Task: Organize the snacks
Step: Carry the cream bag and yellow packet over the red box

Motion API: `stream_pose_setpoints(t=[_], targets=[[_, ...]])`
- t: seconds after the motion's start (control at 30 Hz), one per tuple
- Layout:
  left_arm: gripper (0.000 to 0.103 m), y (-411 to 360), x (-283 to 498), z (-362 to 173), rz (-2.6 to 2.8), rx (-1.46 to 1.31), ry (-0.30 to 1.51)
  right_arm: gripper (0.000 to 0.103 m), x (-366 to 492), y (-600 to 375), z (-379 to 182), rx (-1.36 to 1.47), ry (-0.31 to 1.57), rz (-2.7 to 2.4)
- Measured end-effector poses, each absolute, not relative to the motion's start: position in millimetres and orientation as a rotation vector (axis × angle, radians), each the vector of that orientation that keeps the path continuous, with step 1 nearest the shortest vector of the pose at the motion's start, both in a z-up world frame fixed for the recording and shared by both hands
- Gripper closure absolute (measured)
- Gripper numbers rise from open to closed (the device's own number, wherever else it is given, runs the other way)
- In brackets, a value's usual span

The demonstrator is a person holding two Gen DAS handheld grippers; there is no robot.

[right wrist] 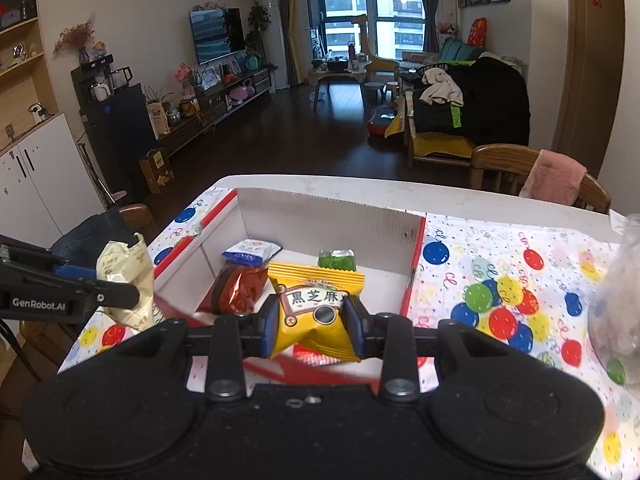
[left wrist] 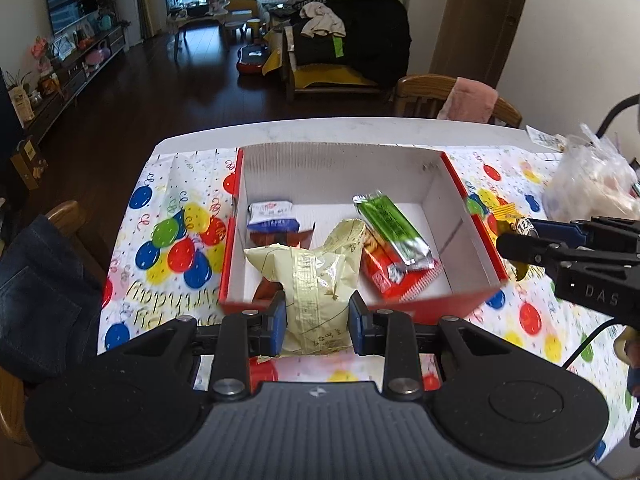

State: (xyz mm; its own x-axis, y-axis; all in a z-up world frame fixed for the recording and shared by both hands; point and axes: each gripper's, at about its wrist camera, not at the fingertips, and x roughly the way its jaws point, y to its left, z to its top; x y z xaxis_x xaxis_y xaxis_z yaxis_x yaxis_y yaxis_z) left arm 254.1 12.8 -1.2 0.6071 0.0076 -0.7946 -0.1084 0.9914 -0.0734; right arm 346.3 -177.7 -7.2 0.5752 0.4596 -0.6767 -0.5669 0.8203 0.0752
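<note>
A red box with a white inside point(left wrist: 452, 208) stands on the balloon-print tablecloth; it also shows in the right wrist view point(right wrist: 416, 264). In it lie a green bar point(left wrist: 394, 232), a red-orange packet point(left wrist: 384, 272), a blue-and-white packet point(left wrist: 272, 216) and a brown packet point(right wrist: 240, 288). My left gripper point(left wrist: 318, 316) is shut on a pale yellow snack bag point(left wrist: 312, 280), held over the box's near wall. My right gripper point(right wrist: 310, 320) is shut on a yellow sesame snack packet point(right wrist: 316, 304), held above the box's near right side.
A clear plastic bag point(left wrist: 592, 184) sits on the table to the right of the box. Wooden chairs stand at the far right point(left wrist: 440, 92) and at the left, where jeans hang point(left wrist: 44, 296). The table's far edge point(left wrist: 320, 126) lies just behind the box.
</note>
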Motion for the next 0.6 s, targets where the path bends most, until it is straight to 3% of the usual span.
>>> stream_pose_setpoints(t=[0.6], targets=[[0.073, 30.0, 365.1, -39.4, 0.188, -0.133, 1.100, 0.070, 433.6, -112.1, -58.8, -0.244, 0.934, 0.695]])
